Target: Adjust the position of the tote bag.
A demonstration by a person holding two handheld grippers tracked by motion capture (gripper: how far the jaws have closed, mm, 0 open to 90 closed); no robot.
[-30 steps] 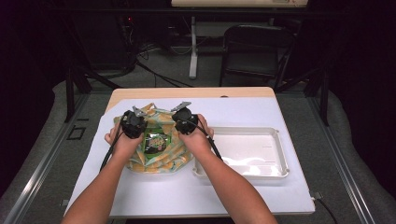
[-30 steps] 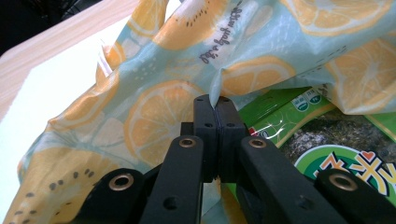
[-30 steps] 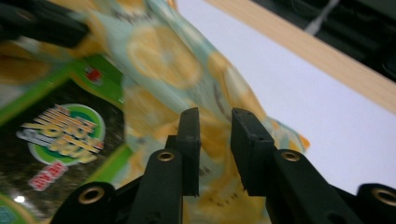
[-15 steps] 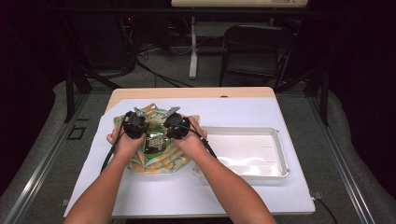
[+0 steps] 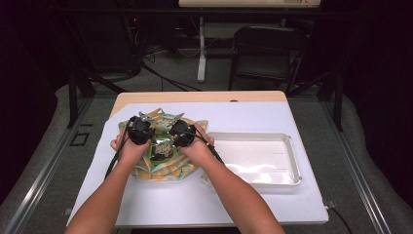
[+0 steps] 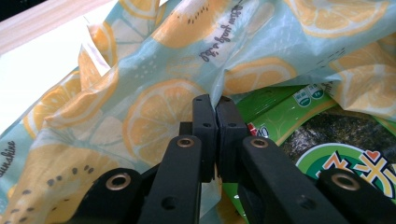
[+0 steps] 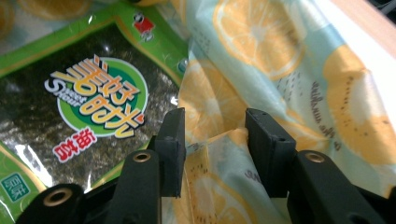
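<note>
Left fingers [image 6: 204,126] pinched fully shut on a raised edge of the printed cloth [image 6: 140,116], just beside the snack packet [image 6: 327,140]. Right fingers [image 7: 173,140] part-open, lately closing in, astride a fold of the same cloth without pressing on it yet.

Soft, thin and light, by the look of it: likely to drape, crumple and slide over itself rather than keep a shape. Best taken at an edge or a standing fold, pinched well in, since a shallow bite on so smooth a sheet could slip free. Better lifted slowly, with both holds kept level, or the packet may slide off.

Packet flat, glossy and crinkly; probably very light, its contents brittle, so not to be squeezed.

Cloth spread on the left half of the bench [image 5: 204,96], with the packet at its middle. White tray [image 5: 253,135] just to its right, nothing in it. Chair [image 5: 265,44] on the floor beyond.

Count: one cloth, one packet, one tray, one chair.
</note>
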